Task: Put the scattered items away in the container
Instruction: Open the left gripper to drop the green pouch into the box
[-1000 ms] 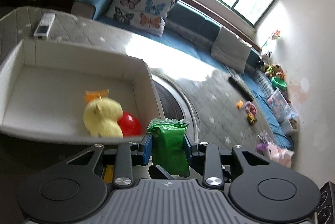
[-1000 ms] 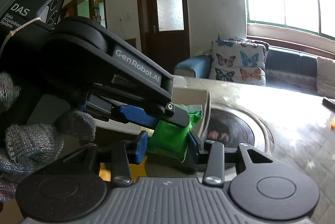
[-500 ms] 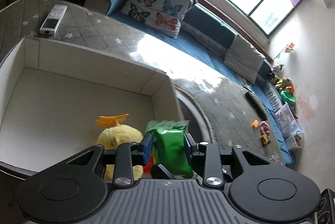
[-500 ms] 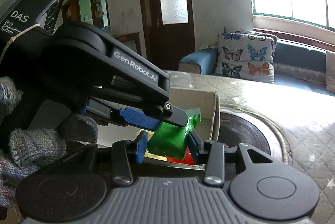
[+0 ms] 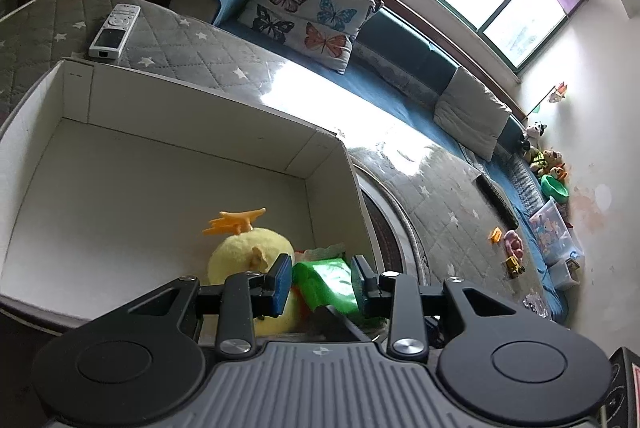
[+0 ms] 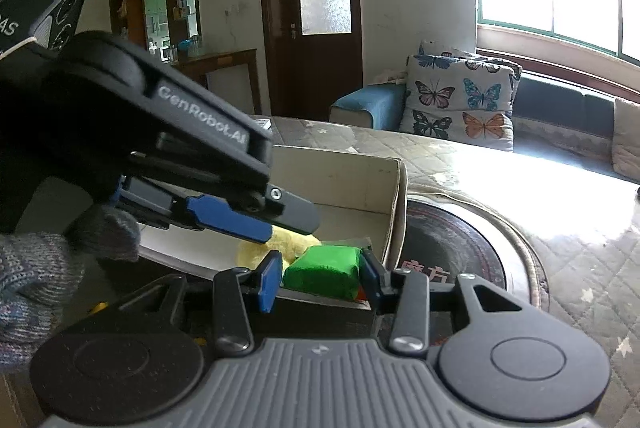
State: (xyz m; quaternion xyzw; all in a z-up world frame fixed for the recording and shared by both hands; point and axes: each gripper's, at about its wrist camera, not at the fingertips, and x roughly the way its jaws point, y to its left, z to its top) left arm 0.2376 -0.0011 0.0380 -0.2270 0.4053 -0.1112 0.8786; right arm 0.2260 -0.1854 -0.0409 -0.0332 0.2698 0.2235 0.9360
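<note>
Green and crinkly, the snack packet point(image 5: 326, 284) lies inside the white cardboard box point(image 5: 160, 116), in the near right corner, leaning against a yellow plush duck point(image 5: 248, 248) with an orange crest. The left claw point(image 5: 321, 268) hangs over that corner with its blue pads parted about a packet's width. From its own camera the packet sits framed between them, but the right wrist view shows it lying below the fingertips with a strip of duck showing in between, so this claw grips nothing. The right claw point(image 6: 319, 264) is spread wide as well and holds nothing. It waits just outside the box's near wall, and the packet shows through its gap, further in. A grey knitted glove point(image 6: 36, 268) covers the hand on the left tool. The box stands on the desk point(image 5: 192, 44), which wears a grey quilted cover with white stars. A white remote control point(image 5: 114, 30) lies just behind the box's far wall, and a butterfly cushion point(image 5: 308, 4) rests on the sofa beyond.
</note>
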